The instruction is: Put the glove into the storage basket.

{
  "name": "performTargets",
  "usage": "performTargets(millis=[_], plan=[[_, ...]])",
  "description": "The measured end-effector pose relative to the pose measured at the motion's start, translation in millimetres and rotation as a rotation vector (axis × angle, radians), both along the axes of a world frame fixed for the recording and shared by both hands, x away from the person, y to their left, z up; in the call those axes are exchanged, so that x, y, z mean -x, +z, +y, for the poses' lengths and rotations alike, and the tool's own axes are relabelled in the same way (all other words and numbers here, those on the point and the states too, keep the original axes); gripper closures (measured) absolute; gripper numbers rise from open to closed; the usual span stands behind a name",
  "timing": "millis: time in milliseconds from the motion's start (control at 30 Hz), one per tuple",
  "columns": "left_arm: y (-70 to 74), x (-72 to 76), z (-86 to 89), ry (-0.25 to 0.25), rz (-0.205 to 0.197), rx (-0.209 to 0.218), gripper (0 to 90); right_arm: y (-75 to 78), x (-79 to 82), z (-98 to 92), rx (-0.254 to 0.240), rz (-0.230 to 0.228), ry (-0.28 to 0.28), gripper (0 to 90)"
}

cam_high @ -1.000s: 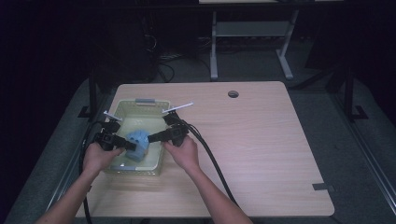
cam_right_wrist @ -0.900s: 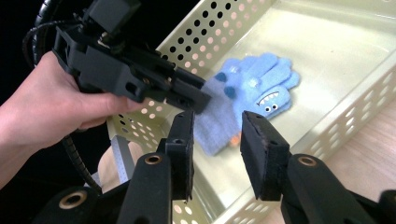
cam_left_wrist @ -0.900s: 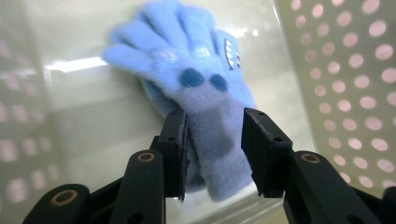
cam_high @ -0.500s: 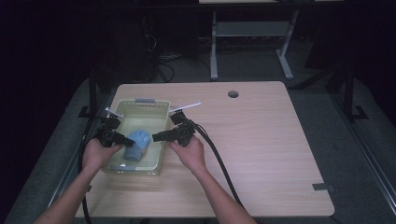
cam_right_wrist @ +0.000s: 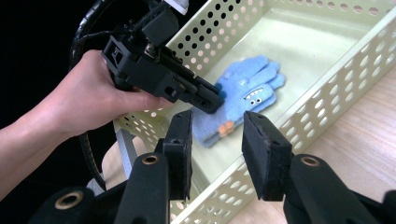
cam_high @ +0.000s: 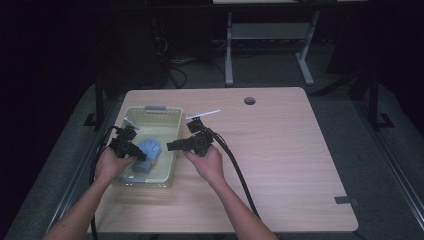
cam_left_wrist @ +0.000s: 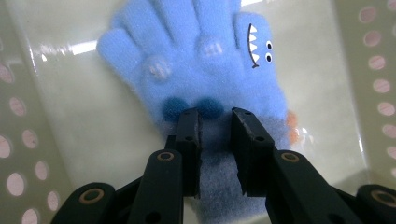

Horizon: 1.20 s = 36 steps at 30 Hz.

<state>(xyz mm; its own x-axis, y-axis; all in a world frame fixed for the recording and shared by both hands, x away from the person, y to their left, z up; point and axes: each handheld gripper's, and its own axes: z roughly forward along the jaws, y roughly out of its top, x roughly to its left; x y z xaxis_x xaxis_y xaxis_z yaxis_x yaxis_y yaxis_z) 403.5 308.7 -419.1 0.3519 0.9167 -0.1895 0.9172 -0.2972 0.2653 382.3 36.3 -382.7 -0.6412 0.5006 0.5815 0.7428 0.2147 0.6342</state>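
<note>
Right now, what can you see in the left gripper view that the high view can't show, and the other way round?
Left gripper view alone: the blue glove's monster face with white teeth, dark blue pompoms, and the left hand-held gripper shut on its cuff. High view alone: the wooden table, both forearms, and the right hand-held gripper above the basket's right rim. Both: the glove lying in the pale green basket.

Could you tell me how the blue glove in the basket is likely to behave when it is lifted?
The blue glove looks like fuzzy knit, so probably floppy and light, its fingers drooping. Pinched near the cuff by the left claw, its nap should resist slipping.
</note>
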Motion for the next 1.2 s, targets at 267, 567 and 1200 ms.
performTargets(millis=[267,567,1200], plan=[[3.8,1.2,3.1,0.006,-0.008,0.044,70.6,-0.3,-0.1,-0.4,0.0,-0.004,0.009,61.9],[15.5,3.7,7.9,-0.006,-0.05,0.12,67.8,0.6,-1.2,-4.7,0.005,-0.006,0.002,60.3],[29.5,4.0,1.6,-0.012,-0.124,0.214,64.8,4.2,-10.4,-26.0,0.024,-0.004,-0.021,55.4]])
